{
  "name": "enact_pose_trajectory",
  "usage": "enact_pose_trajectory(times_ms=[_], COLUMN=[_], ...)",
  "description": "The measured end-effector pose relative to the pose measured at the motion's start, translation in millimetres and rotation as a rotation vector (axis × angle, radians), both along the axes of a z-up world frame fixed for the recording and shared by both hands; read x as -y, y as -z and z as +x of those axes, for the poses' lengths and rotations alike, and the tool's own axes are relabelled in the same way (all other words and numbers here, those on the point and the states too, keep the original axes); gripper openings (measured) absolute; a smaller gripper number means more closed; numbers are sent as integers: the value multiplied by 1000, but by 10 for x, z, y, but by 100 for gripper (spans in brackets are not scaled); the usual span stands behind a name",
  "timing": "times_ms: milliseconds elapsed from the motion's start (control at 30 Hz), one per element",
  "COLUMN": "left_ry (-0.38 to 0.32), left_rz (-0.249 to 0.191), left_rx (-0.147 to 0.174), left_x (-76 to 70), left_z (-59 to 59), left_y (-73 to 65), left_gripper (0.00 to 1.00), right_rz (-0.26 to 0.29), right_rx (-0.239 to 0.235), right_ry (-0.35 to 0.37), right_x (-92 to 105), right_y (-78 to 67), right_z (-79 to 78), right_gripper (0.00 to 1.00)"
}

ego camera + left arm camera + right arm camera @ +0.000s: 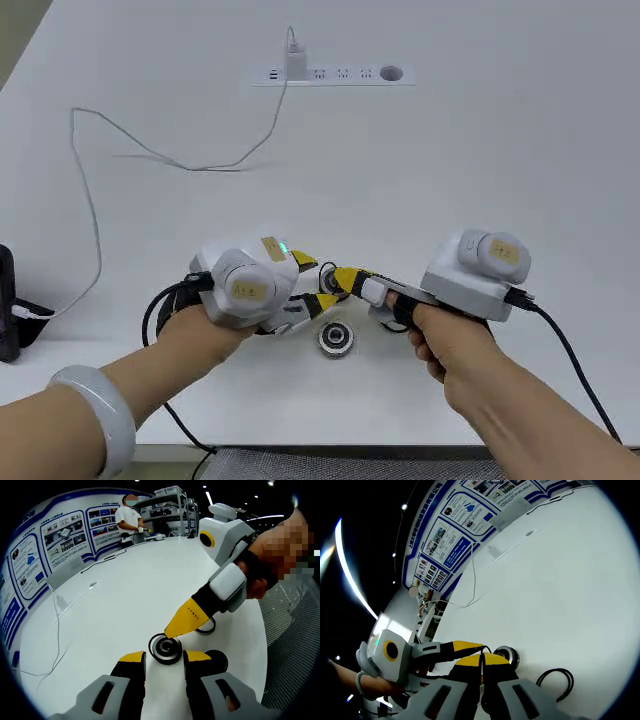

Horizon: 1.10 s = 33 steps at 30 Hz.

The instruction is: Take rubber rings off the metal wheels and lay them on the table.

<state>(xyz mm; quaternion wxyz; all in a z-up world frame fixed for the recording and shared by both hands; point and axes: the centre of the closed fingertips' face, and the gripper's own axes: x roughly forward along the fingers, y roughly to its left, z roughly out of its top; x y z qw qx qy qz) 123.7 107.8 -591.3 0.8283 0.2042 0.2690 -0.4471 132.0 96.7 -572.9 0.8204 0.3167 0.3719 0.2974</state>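
While the left gripper (165, 658) clamps a wheel (165, 648), the right gripper (170, 634) pinches its ring (151, 648); another ring (205, 632) lies on the tabletop (125, 590).

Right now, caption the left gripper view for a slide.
Right gripper touches the rubber ring on a metal wheel near the left gripper.

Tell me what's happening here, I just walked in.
A person works two grippers at a white table. The left gripper has its jaws clamped on a wheel while the right gripper pinches its ring, partly peeled off. One loose ring already lies on the table, and a second wheel sits nearby.
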Motion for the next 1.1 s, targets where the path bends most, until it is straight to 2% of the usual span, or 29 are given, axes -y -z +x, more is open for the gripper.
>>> enact_pose_trajectory(times_ms=[300, 400, 633, 733, 933, 1100], left_ry=[-15, -21, -26, -30, -36, -39], left_rz=[-10, -19, -38, -45, -55, -58], left_rx=[8, 11, 15, 16, 19, 19], left_x=[-66, -85, -83, -86, -98, -105], left_z=[-15, -30, -83, -101, -129, -146], left_y=[-17, -38, -74, -87, -110, -114], left_gripper=[33, 33, 33, 33, 33, 33], right_rz=[44, 77, 114, 116, 133, 191], right_rx=[13, 15, 8, -3, -61, -122], right_ry=[13, 26, 57, 75, 152, 226], right_x=[2, 21, 146, 255, 529, 690], right_y=[-175, -267, -373, -346, -213, -112], right_z=[-25, -67, -228, -276, -343, -317], right_gripper=[2, 2, 2, 2, 2, 2])
